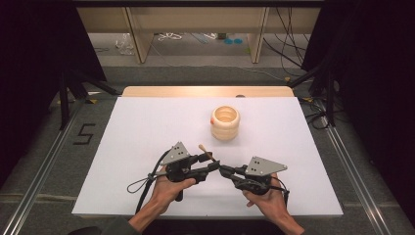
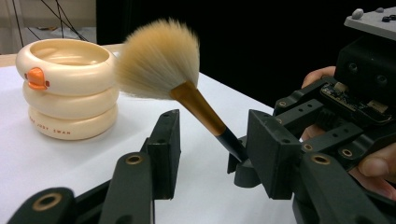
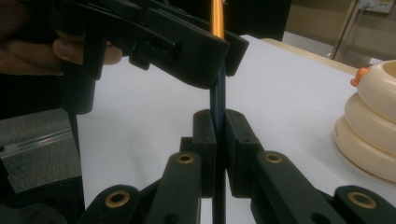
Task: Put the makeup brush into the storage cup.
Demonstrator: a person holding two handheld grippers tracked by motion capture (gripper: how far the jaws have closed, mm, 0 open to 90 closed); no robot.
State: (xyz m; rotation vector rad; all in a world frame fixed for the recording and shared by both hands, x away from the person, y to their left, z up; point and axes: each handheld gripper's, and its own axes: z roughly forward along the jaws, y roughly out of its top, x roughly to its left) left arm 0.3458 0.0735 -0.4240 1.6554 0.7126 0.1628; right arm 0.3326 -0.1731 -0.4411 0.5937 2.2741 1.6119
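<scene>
A makeup brush (image 1: 207, 153) with a fan of pale bristles (image 2: 159, 58), a gold ferrule and a dark handle (image 3: 217, 93) stands tilted above the white mat (image 1: 147, 137). My right gripper (image 1: 223, 170) is shut on the lower end of the handle, with both pads (image 3: 205, 135) pressed against it. My left gripper (image 1: 209, 163) meets it from the left, and its jaws stand apart on either side of the handle (image 2: 231, 140) without pressing on it. A cream ringed container (image 1: 225, 122) with an orange tab (image 2: 36, 78) stands behind on the mat.
A hand holds each gripper near the mat's front edge. Cables trail from both grippers. The wooden table edge (image 1: 205, 91) runs behind the mat, with dark floor and metal rails (image 1: 352, 171) at the sides.
</scene>
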